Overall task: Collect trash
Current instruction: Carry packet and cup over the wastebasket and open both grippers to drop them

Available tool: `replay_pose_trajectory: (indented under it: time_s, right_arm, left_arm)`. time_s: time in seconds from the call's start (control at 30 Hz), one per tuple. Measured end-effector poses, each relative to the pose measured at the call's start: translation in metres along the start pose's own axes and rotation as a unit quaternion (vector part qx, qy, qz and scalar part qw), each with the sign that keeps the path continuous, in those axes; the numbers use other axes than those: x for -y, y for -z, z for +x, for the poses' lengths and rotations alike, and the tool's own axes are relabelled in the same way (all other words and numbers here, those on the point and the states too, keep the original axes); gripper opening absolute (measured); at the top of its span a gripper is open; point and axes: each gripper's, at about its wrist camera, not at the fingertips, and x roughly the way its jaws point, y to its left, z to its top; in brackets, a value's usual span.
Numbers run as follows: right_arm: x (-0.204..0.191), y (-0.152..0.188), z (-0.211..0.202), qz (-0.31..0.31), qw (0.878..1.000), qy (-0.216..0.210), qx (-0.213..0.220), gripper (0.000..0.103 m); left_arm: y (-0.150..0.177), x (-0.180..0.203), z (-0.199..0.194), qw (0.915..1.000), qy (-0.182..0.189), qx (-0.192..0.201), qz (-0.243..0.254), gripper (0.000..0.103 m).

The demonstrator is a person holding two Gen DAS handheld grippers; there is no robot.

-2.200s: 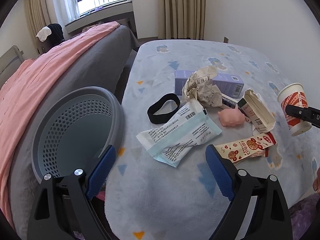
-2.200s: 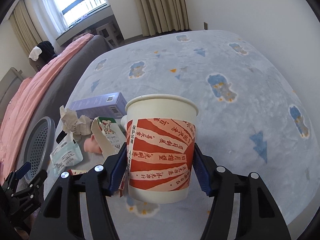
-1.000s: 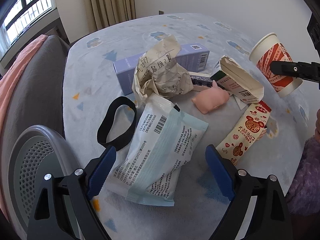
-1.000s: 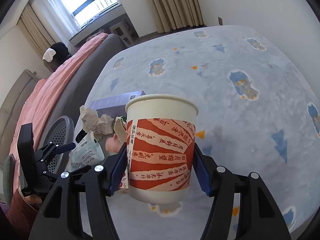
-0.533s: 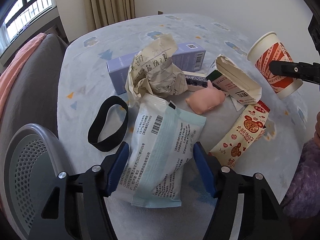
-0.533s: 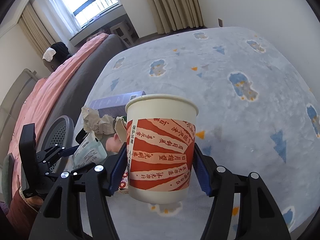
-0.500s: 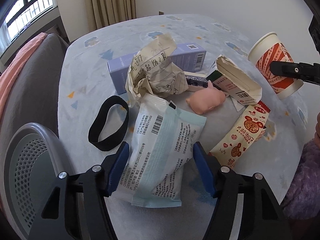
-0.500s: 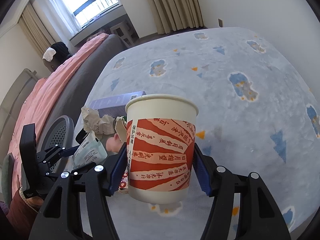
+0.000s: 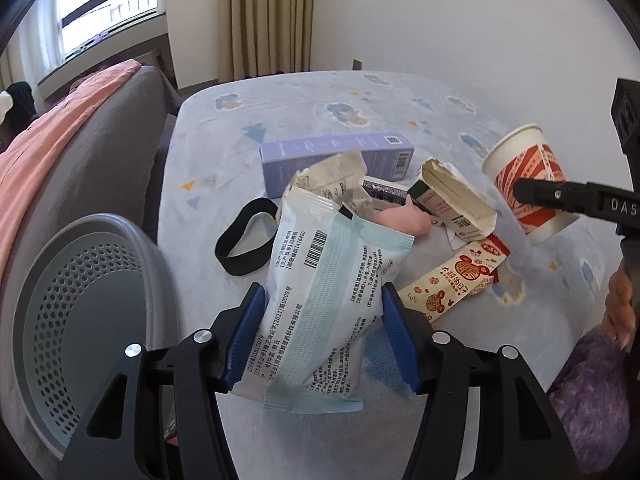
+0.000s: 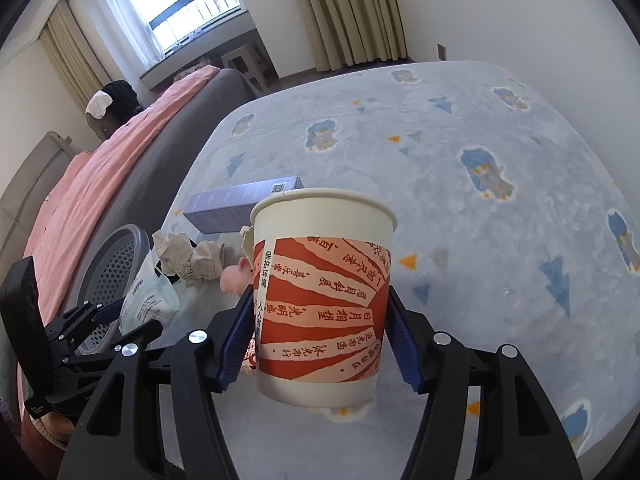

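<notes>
Two hand-held grippers: both are mine, each pitched steeply down toward the rug.
Left hand-held gripper point(image 9: 322, 334): its jaws have just been closing and now the blue pads clamp the sides of the white-and-teal packet point(image 9: 320, 308).
Packet: lifted clear of the rug, its top end tilted away from me, its lower end hanging between my fingers.
Right hand-held gripper point(image 10: 320, 334): clenched on the red-and-white paper cup point(image 10: 322, 308), one pad on each side of the cup wall.
Cup: upright with the mouth up, held off the rug.
My right hand point(image 9: 618, 306): fingertips show at the right edge of the left view, above a purple sleeve point(image 9: 592, 396).
Grey perforated basket point(image 9: 84, 320): low on my left, beside the packet.
Still on the light-blue rug point(image 10: 480, 208): purple box point(image 9: 336, 160), crumpled paper point(image 9: 336, 182), black band point(image 9: 244, 242), pink lump point(image 9: 404, 220), torn carton point(image 9: 456, 200), snack wrapper point(image 9: 460, 276).
</notes>
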Motion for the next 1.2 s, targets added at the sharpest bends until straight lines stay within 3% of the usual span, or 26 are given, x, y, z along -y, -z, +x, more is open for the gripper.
replay_pose_trajectory:
  time_s: [0.1, 0.23, 0.57, 0.93, 1.2]
  right_arm:
    - [-0.014, 0.002, -0.001, -0.017, 1.0, 0.004, 0.003, 0.06]
    - [-0.038, 0.0, -0.008, -0.045, 0.999, 0.01, 0.018, 0.06]
    - [-0.135, -0.015, 0.008, -0.12, 0.992, -0.044, 0.013, 0.06]
    - [-0.248, -0.021, 0.066, -0.213, 0.969, -0.12, -0.031, 0.06]
    - [-0.295, -0.008, 0.111, -0.262, 0.952, -0.146, -0.07, 0.06]
  left_arm:
    - [0.003, -0.007, -0.017, 0.9994, -0.005, 0.021, -0.027, 0.057]
    - [0.004, -0.029, -0.041, 0.9962, -0.038, 0.05, -0.061, 0.057]
    - [0.016, -0.095, -0.089, 0.9746, -0.142, 0.096, -0.145, 0.057]
    - [0.043, -0.152, -0.102, 0.9507, -0.219, 0.081, -0.204, 0.057]
    - [0.061, -0.186, -0.094, 0.938, -0.232, 0.052, -0.252, 0.057]
